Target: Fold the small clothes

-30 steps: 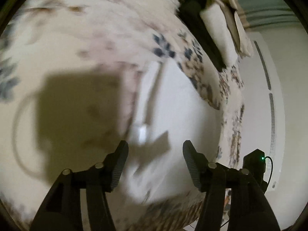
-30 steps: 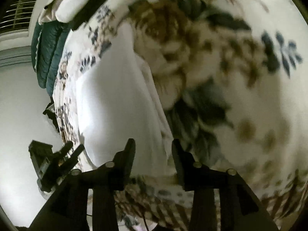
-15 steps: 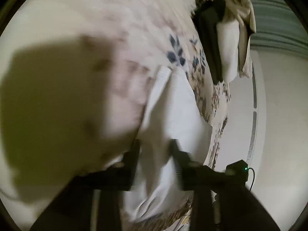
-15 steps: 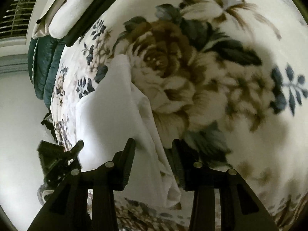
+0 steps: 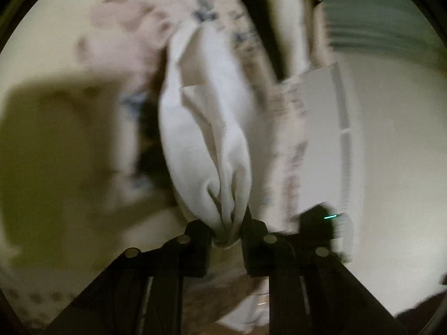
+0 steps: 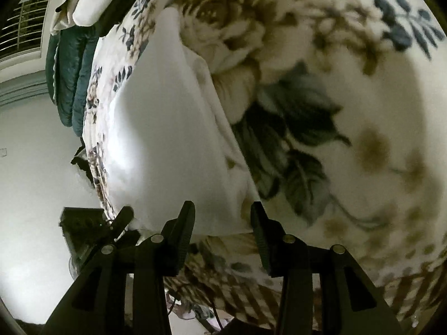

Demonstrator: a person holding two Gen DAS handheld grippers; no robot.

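Your left gripper has its jaws clamped on a bunched edge of the white cloth, which lies on the floral bedspread. Your right gripper hovers at the cloth's near edge — jaws apart, gripping nothing.

Left matte-black plastic 2-finger gripper: angular black frame arms, 4 round silver screw heads visible, blocky black fingers; view blurred.

Right matte-black plastic 2-finger gripper: same build, 4 silver screw heads, slim tapered fingers w/ ribbed inner pads, triangular cutouts in frame arms.
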